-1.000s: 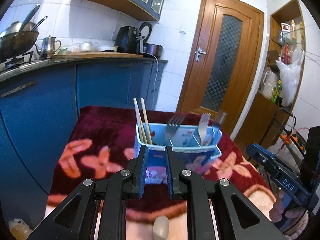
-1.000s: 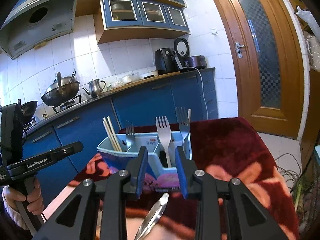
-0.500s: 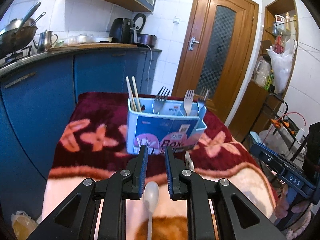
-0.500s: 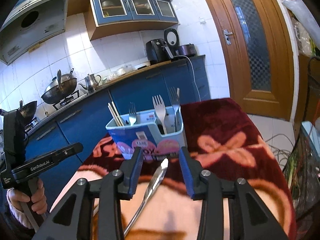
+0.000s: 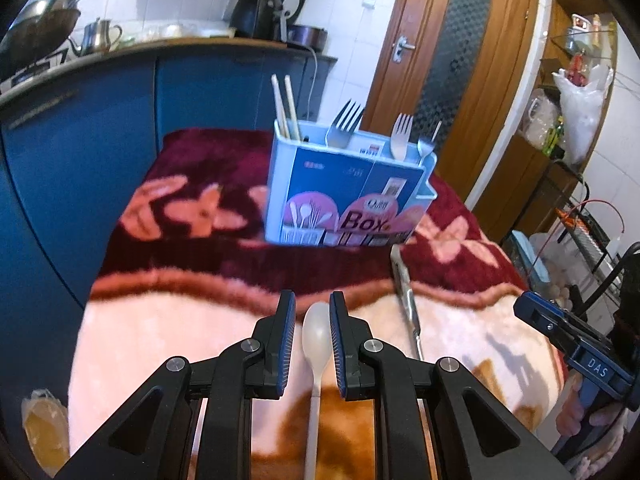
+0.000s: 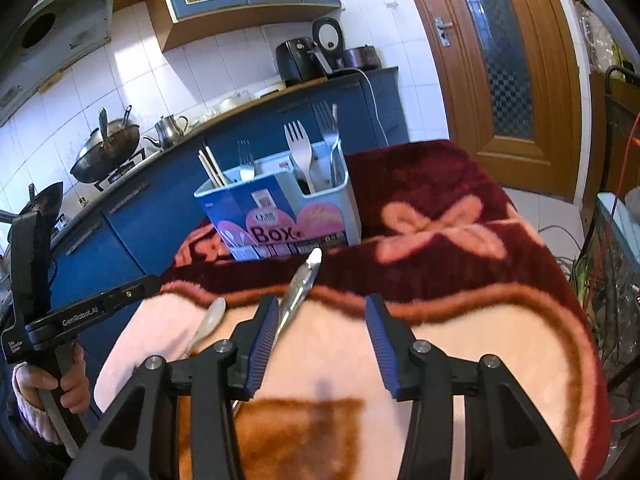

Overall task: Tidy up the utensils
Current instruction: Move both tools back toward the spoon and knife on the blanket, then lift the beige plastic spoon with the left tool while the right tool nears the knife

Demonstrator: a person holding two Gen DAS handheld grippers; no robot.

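Observation:
A light blue utensil box (image 5: pixel 348 192) stands on the blanket, holding chopsticks (image 5: pixel 285 106) and three forks (image 5: pixel 345 124); it also shows in the right wrist view (image 6: pixel 280 208). A white plastic spoon (image 5: pixel 315 344) lies on the blanket between my left gripper's (image 5: pixel 312 332) narrowly parted jaws, not clamped. Metal tongs (image 5: pixel 406 292) lie to its right. My right gripper (image 6: pixel 322 334) is open and empty, its left finger beside the tongs (image 6: pixel 298 288). The spoon (image 6: pixel 208 322) lies left of it.
The table is covered by a dark red and pink flowered blanket (image 6: pixel 460 220). Blue kitchen cabinets (image 5: pixel 100 128) stand behind and to the left. A wooden door (image 5: pixel 452 60) is at the back right. Shelves and cables (image 5: pixel 576 184) are at the right.
Both grippers have pulled back from the box and dropped toward the blanket. The right gripper has opened wide. The spoon now lies between the left jaws.

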